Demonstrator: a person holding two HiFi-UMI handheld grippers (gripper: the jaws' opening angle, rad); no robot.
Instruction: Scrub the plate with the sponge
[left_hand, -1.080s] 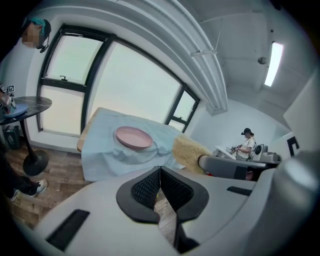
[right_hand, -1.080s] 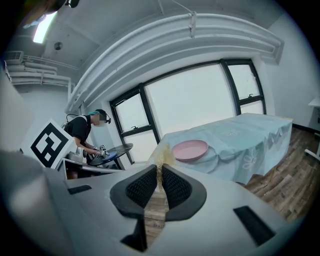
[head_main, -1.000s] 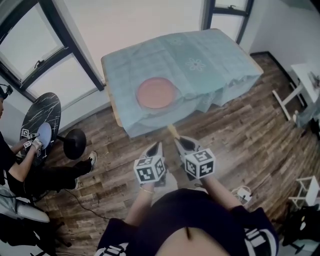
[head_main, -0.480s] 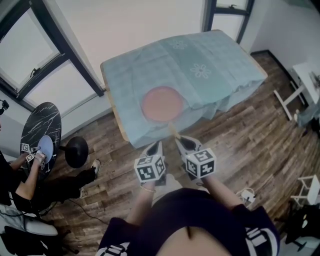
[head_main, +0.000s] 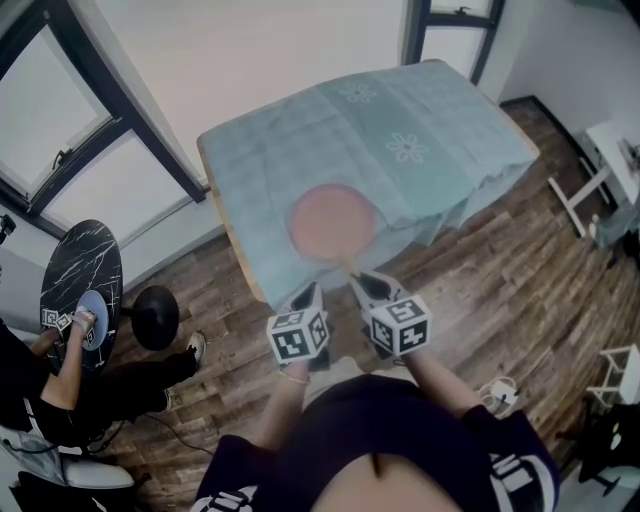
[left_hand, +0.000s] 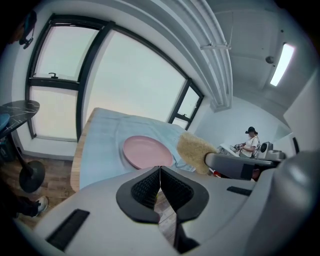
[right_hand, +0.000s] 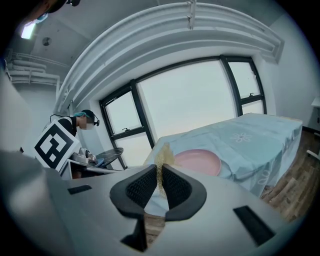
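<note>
The plate (head_main: 333, 220) is the only dish here. It lies flat on the table (head_main: 300, 130), on the light blue cloth (head_main: 450, 110), close to the table's near edge. Its round face is plain smooth pink, with a low rim all round (left_hand: 146, 152) (right_hand: 197, 162).

The sponge (head_main: 347, 265) is in the air just off the near edge of the table, in front of the plate. Its long way runs out from the tongs toward the plate, with the far tip close to the plate's near rim. I cannot tell if it touches. The right gripper view shows the sponge (right_hand: 162, 157) edge-on, as a thin strip standing up. The left gripper view shows its wide side (left_hand: 195, 150), and there it is a rounded pad. It is yellow-tan, and it looks rough and fuzzy.

The right gripper (head_main: 358, 282) is pinched tight on the near end of the sponge, with its black pads (right_hand: 174, 186) almost meeting. The left gripper (head_main: 314, 290) is beside it, also just off the table's near edge. Its two jaws are pressed together (left_hand: 159, 172), and it holds nothing.
</note>
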